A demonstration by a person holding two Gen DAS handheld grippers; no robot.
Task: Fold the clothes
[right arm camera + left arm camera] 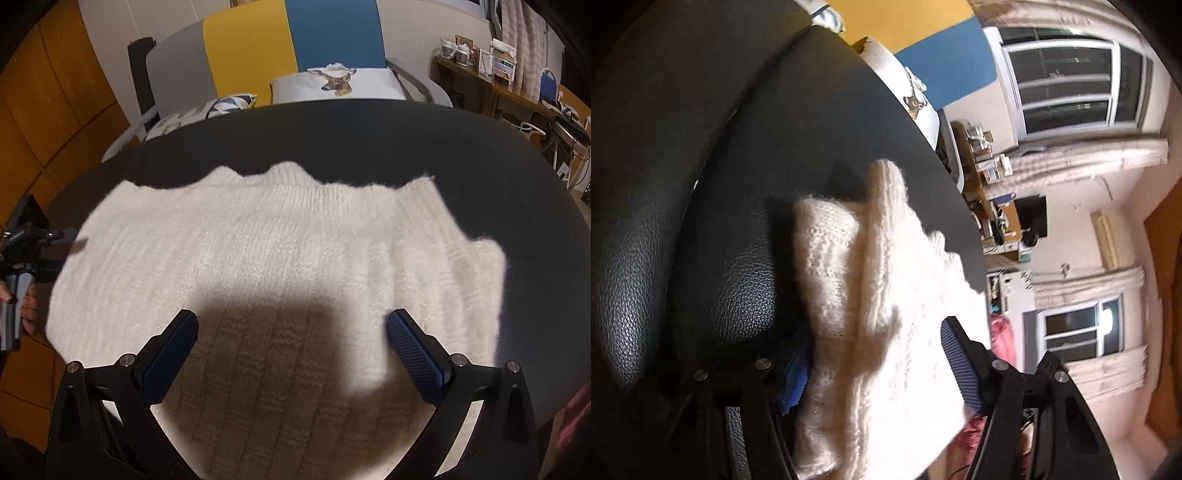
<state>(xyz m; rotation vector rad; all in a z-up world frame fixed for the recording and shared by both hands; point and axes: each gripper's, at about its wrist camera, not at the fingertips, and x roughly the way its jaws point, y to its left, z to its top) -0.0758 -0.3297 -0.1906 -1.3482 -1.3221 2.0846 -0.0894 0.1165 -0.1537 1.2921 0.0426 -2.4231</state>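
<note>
A white knitted sweater (280, 251) lies spread on a dark round table (369, 133), its wavy ribbed edge toward the far side and a sleeve folded in at the right. The right gripper (291, 343) hovers over the near part of the sweater — its two blue-padded fingers (413, 354) are spread wide, with nothing between them, and its shadow falls on the knit. At the left edge of the sweater, the left gripper (873, 354) is tilted on its side; the sweater (871, 295) passes between its fingers (960, 365), which stand apart. Whether either pad presses the fabric cannot be told. Beyond the table stands a couch (291, 37) in grey, yellow and blue panels, with a deer-print cushion (336, 83) — a cluttered shelf (476, 66) lies to the far right.
</note>
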